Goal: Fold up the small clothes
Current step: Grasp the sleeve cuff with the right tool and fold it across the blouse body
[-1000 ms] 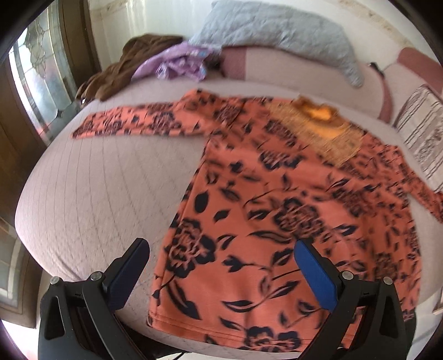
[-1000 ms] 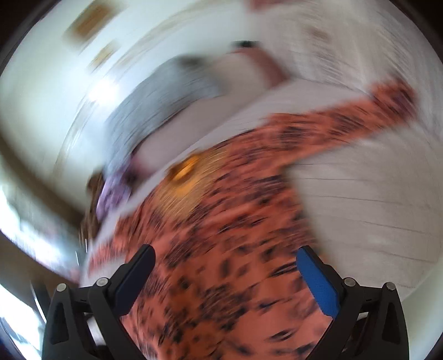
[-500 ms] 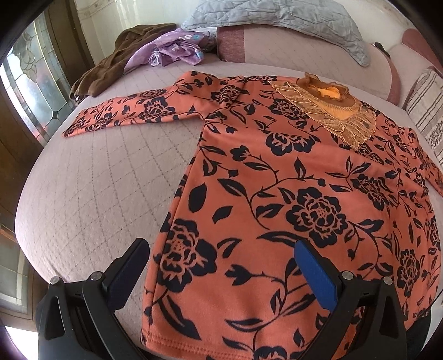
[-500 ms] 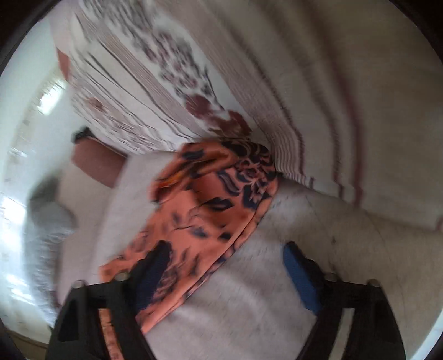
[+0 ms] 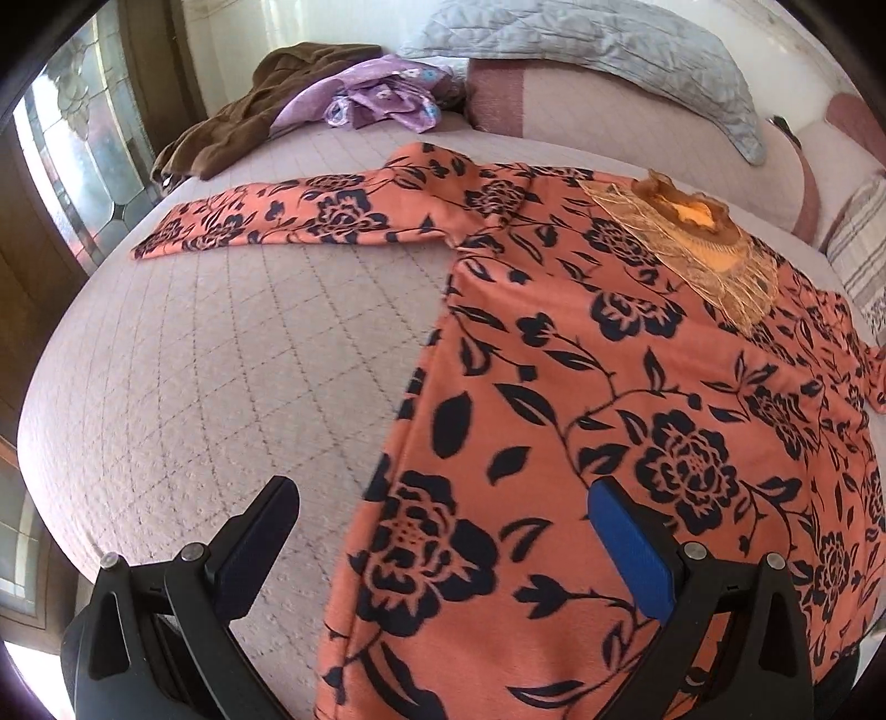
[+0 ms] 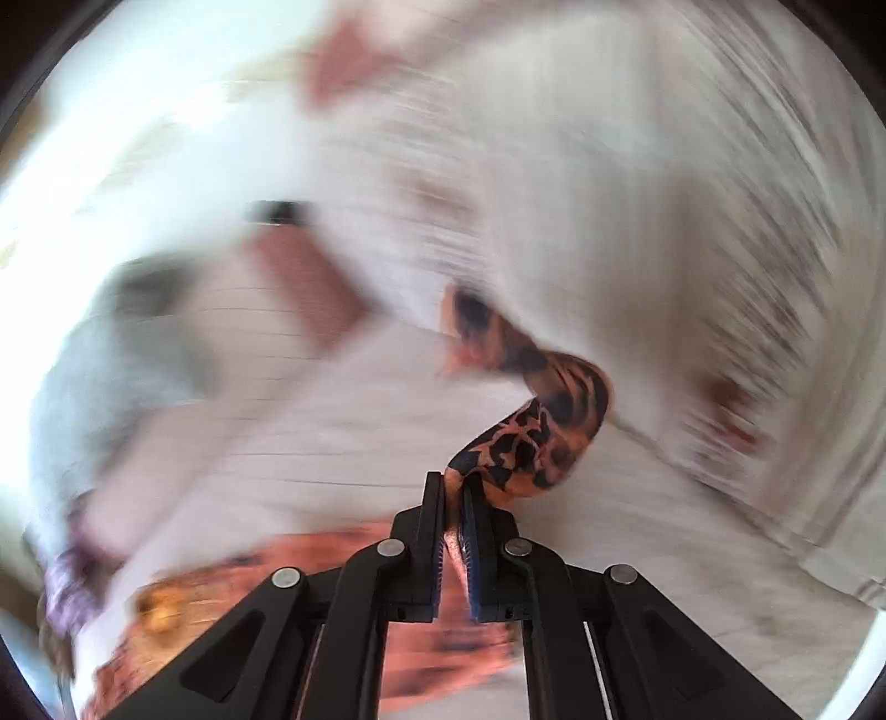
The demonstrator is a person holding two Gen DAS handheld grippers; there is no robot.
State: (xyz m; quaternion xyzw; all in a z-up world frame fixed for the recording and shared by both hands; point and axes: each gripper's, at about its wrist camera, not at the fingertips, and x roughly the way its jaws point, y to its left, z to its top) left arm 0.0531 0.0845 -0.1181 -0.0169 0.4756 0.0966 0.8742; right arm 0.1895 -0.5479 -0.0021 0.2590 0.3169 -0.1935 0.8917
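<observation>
An orange top with a black flower print (image 5: 581,399) lies flat on the bed, its left sleeve (image 5: 288,219) stretched out to the left and its gold-trimmed neck (image 5: 698,221) at the far right. My left gripper (image 5: 443,515) is open and empty, above the top's lower left hem. In the blurred right wrist view my right gripper (image 6: 455,487) is shut on the top's right sleeve (image 6: 531,421), which is lifted and curls away from the pads.
The quilted pink bed cover (image 5: 221,360) fills the left. A brown garment (image 5: 232,127) and a purple one (image 5: 382,99) lie at the far edge. A grey pillow (image 5: 598,39) and a striped pillow (image 5: 858,243) sit at the back and right.
My right gripper has closed on the right sleeve and lifted it, swinging fast. My left gripper has shifted a little to the left over the hem and stays open.
</observation>
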